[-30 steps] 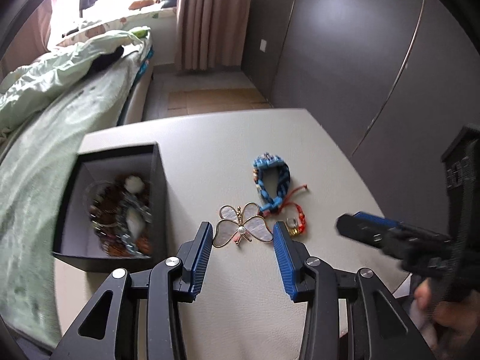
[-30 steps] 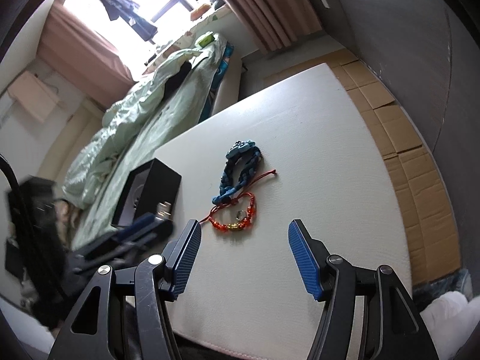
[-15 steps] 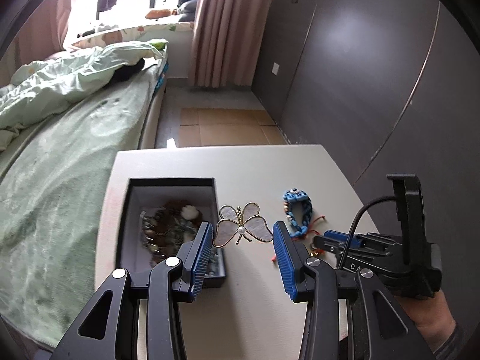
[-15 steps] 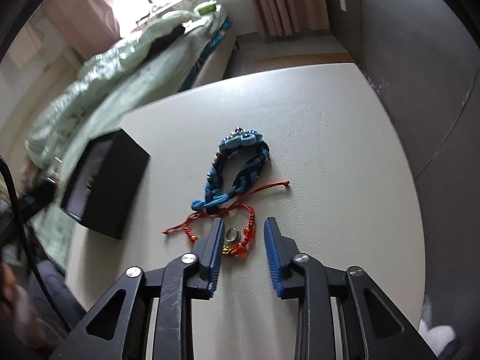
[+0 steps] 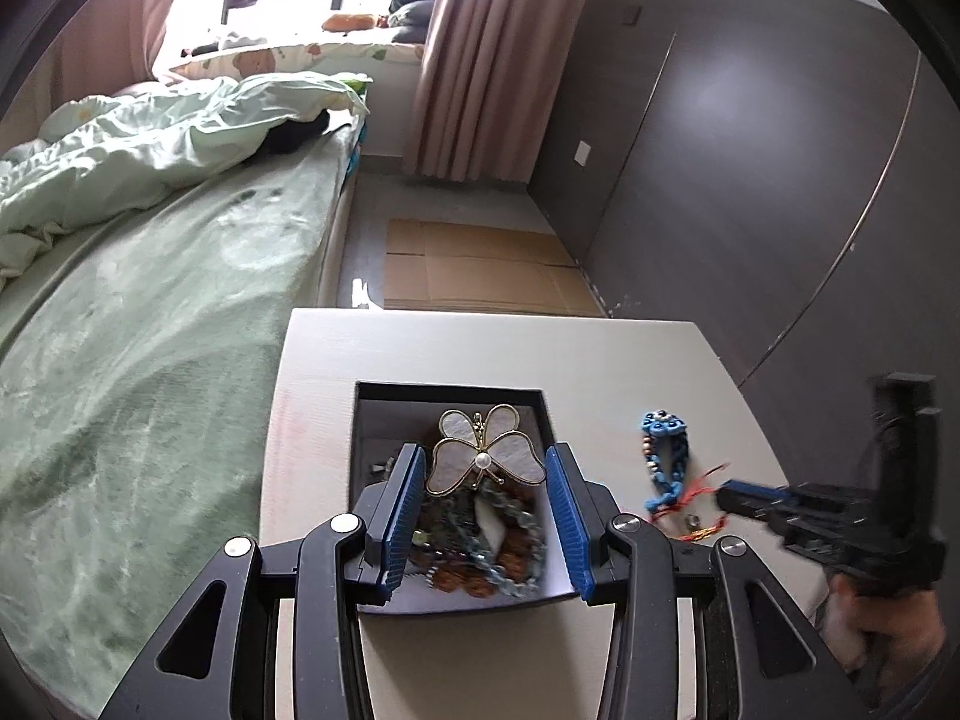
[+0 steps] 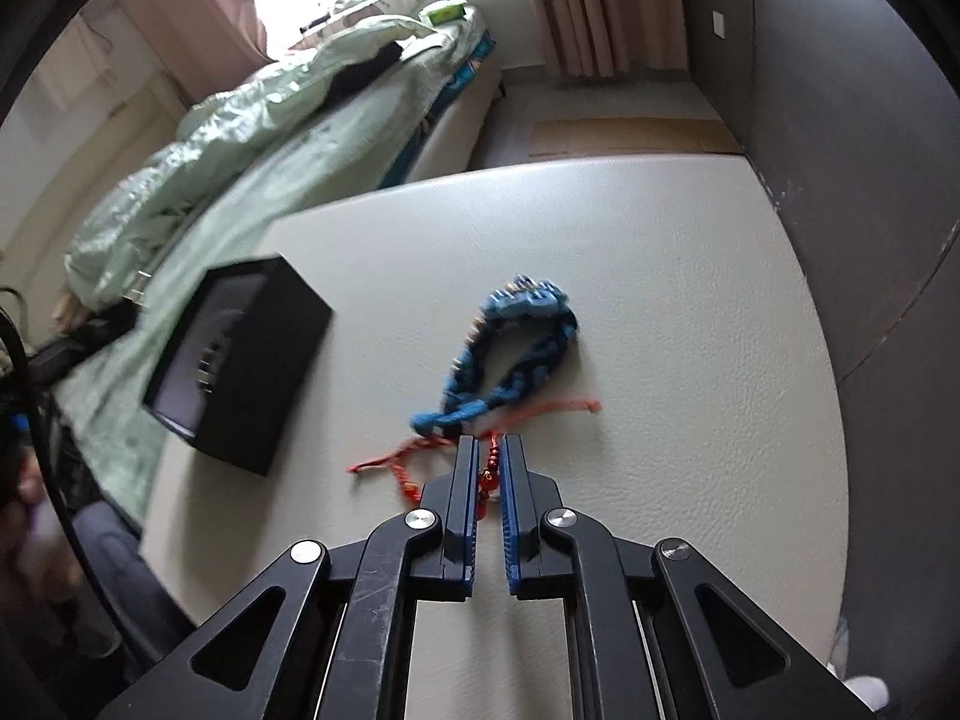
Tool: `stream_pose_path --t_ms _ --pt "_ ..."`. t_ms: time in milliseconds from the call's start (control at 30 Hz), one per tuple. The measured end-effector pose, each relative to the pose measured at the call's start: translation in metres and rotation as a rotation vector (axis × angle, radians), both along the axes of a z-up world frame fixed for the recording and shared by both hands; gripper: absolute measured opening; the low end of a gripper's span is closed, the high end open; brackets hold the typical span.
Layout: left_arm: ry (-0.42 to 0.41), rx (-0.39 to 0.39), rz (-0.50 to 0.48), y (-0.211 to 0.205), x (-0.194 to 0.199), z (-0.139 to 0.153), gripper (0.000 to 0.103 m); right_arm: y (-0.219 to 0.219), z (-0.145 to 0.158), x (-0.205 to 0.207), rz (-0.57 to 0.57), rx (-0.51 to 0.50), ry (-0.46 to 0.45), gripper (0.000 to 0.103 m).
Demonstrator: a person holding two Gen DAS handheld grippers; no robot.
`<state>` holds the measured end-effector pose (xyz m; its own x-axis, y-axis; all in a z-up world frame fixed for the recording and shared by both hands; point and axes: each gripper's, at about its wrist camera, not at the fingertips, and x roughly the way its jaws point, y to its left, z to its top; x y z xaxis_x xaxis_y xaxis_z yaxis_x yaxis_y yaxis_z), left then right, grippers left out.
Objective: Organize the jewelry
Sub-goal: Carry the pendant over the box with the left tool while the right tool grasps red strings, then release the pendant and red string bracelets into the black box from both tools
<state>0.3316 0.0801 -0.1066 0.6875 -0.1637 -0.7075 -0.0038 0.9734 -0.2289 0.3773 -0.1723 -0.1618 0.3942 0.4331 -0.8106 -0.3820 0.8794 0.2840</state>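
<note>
My left gripper (image 5: 486,468) is shut on a pearl-winged butterfly brooch (image 5: 483,455) and holds it above the open black jewelry box (image 5: 447,393), which holds several beaded pieces. My right gripper (image 6: 487,449) is shut on the red beaded bracelet (image 6: 408,471) on the white table (image 6: 660,300). A blue braided bracelet (image 6: 516,348) lies just beyond it. In the left wrist view the blue bracelet (image 5: 663,456) and the red bracelet (image 5: 696,489) lie right of the box, with the right gripper (image 5: 729,495) at them.
A bed with a green cover (image 5: 150,300) runs along the table's left side. A dark wardrobe wall (image 5: 780,180) stands to the right. The box also shows in the right wrist view (image 6: 240,360) at the table's left edge.
My left gripper has carried the brooch from beside the box to over it. My right gripper has closed on the red bracelet.
</note>
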Motion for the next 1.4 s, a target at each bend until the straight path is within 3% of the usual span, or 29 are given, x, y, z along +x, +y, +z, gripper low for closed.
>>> stream_pose_path --t_ms 300,367,433,533,667,833,1100,1133,1167,1233,1400 --pt "0.000 -0.055 -0.036 0.011 0.005 -0.016 0.044 0.024 0.057 -0.017 0.047 -0.043 -0.103 0.008" --pt "0.015 -0.099 -0.053 0.015 0.007 -0.020 0.051 0.030 0.073 -0.020 0.057 -0.055 -0.130 0.008" --pt "0.021 -0.138 -0.047 0.021 0.007 -0.022 0.068 0.037 0.085 -0.022 0.067 -0.061 -0.150 0.008" --pt "-0.017 -0.186 -0.032 0.031 0.000 -0.013 0.069 0.051 0.107 -0.028 0.091 -0.073 -0.187 0.008" --pt "-0.078 -0.182 -0.010 0.042 -0.016 0.002 0.069 0.073 0.129 -0.032 0.124 -0.062 -0.222 0.008" --pt "-0.076 -0.216 0.011 0.058 -0.027 0.003 0.069 0.106 0.135 -0.034 0.158 -0.058 -0.229 0.008" --pt "-0.083 -0.255 0.057 0.084 -0.030 0.000 0.069 0.149 0.119 -0.029 0.191 -0.037 -0.193 0.008" --pt "-0.084 -0.259 0.060 0.085 -0.030 0.000 0.069 0.154 0.117 -0.028 0.196 -0.044 -0.183 0.013" --pt "-0.085 -0.263 0.063 0.086 -0.031 0.000 0.069 0.158 0.112 -0.024 0.191 -0.068 -0.156 0.037" --pt "-0.084 -0.265 0.060 0.086 -0.030 0.000 0.069 0.154 0.107 -0.021 0.150 -0.097 -0.138 0.061" --pt "-0.088 -0.242 0.039 0.077 -0.030 0.001 0.069 0.120 0.106 -0.020 0.091 -0.094 -0.143 0.061"
